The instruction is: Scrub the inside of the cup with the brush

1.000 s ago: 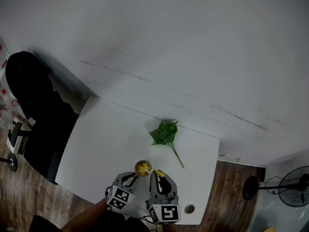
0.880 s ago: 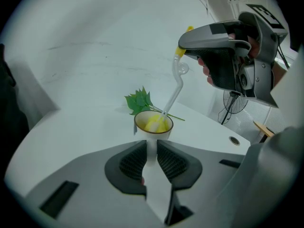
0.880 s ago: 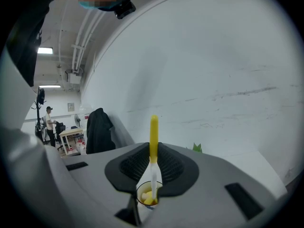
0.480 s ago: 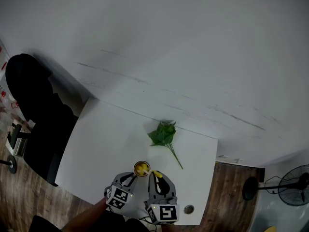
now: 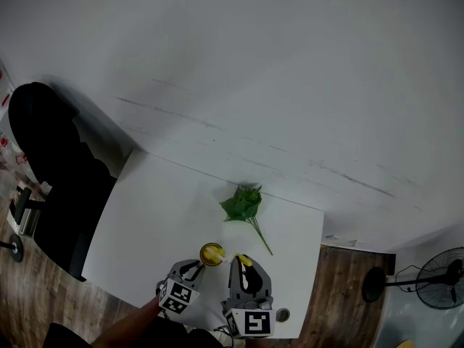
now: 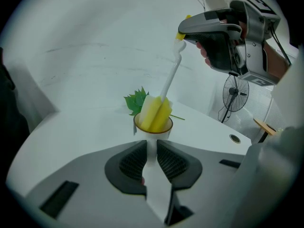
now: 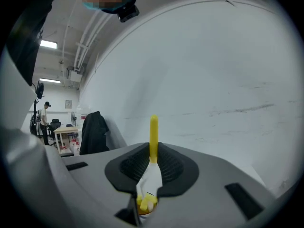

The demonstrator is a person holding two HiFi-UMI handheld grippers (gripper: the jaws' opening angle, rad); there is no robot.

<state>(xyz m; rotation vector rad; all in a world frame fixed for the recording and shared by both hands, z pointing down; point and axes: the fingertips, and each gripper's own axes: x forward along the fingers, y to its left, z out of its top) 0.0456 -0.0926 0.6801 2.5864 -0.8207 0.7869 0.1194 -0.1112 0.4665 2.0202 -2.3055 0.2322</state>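
Note:
A small white cup (image 6: 153,129) with a yellow inside stands on the white table (image 5: 159,209) near its front edge; the cup (image 5: 212,254) shows from above in the head view. My left gripper (image 6: 151,152) is shut on the cup's handle. The brush (image 6: 167,87) has a white stem and a yellow sponge head (image 6: 155,113) sunk in the cup. My right gripper (image 7: 153,164) is shut on the brush handle (image 7: 153,134), whose yellow tip sticks up past the jaws. In the head view the left gripper (image 5: 193,268) is left of the right gripper (image 5: 243,267).
A green artificial leaf sprig (image 5: 243,205) lies on the table beyond the cup. A round cable hole (image 5: 282,315) is at the table's front right. A black chair (image 5: 51,165) stands to the left, a fan (image 5: 442,278) on the floor at right.
The right gripper has shifted slightly right and the brush has tilted with it. The cup and left gripper have hardly moved.

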